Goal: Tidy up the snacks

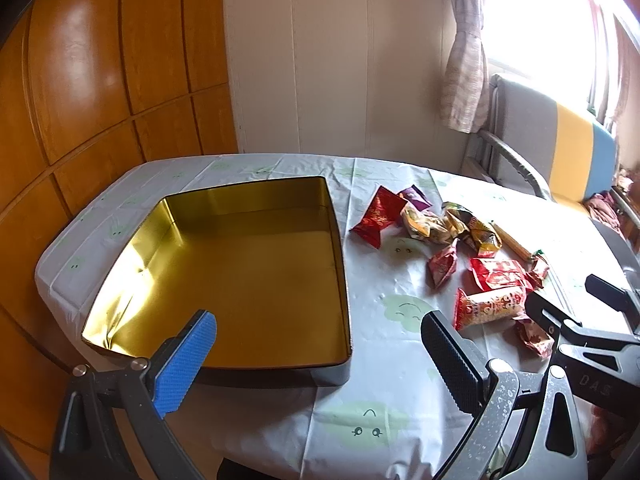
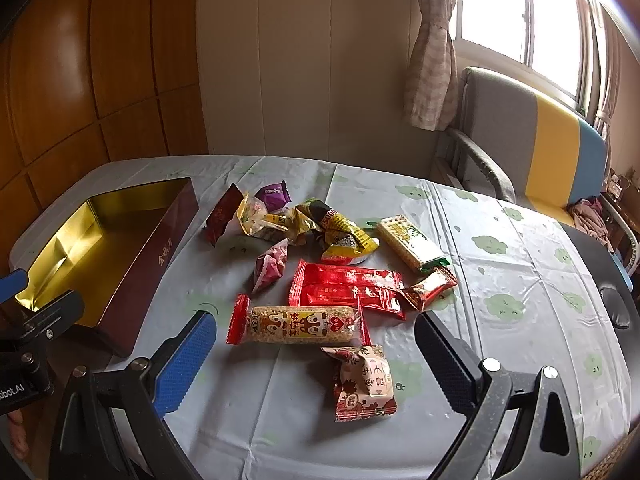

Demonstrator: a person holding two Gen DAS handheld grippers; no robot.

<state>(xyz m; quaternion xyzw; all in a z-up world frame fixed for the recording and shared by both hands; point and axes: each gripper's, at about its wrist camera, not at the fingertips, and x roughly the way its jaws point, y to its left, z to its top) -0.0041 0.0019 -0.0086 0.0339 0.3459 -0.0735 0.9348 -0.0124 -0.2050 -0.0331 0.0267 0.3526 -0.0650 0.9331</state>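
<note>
Snacks (image 2: 320, 280) all lie loose on the tabletop (image 2: 500, 280) beside the gold-lined tin (image 1: 240, 264), which holds nothing yet, so the sorting has not begun; the left hand-held gripper (image 1: 320, 344) and right hand-held gripper (image 2: 316, 344) both hover spread and empty

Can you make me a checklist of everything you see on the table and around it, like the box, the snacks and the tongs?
Surface: table with pale cloud-print cloth.
Job's things: gold-lined tin, empty; snack packets loose right of it, among them a rice bar, red packet, purple packet, green-ended bar.
Clutter: nothing seen.
Grippers: left tongs open, over the tin's near edge; right tongs open, holding nothing, hovering near the rice bar.
Cables: nothing seen.
Surroundings: wooden wall panels, curtain, window, striped chair.
</note>
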